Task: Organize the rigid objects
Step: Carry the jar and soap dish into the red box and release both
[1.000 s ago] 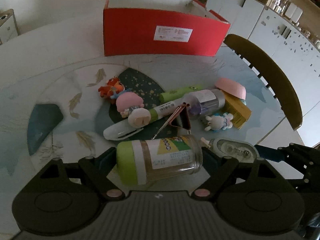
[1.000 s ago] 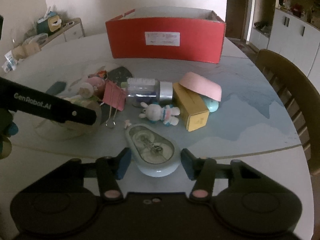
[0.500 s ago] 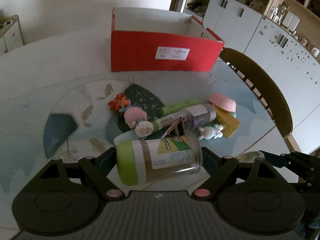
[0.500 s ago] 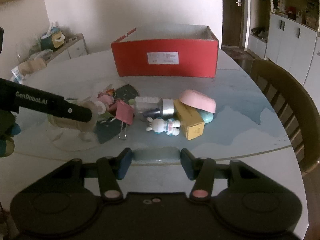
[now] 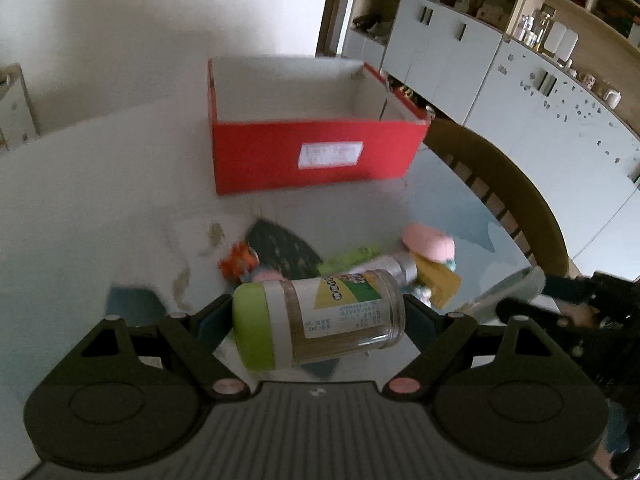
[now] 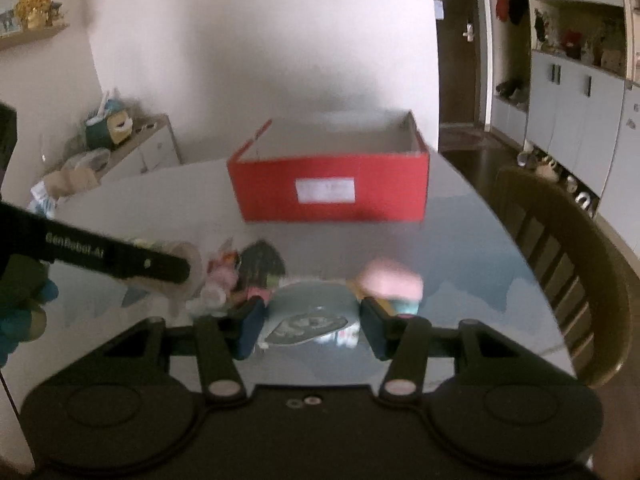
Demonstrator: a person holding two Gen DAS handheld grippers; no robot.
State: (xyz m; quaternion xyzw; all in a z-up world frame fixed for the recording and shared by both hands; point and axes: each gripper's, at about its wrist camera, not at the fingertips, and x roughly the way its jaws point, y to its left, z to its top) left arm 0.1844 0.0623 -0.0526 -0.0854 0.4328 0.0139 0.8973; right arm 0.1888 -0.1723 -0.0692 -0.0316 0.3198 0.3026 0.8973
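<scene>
Jar of brownish contents, lidded

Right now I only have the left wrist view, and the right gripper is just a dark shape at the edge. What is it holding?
Observer: The right gripper is shut on a pale blue tape dispenser, flat face up.
Operator: Is it off the table?
Observer: It looks so: bare table shows below it, between the fingers.
Operator: Anything close ahead of it?
Observer: The pink bowl, blurred, lies just past its right finger. Beyond that the way to the box is bare.
</scene>
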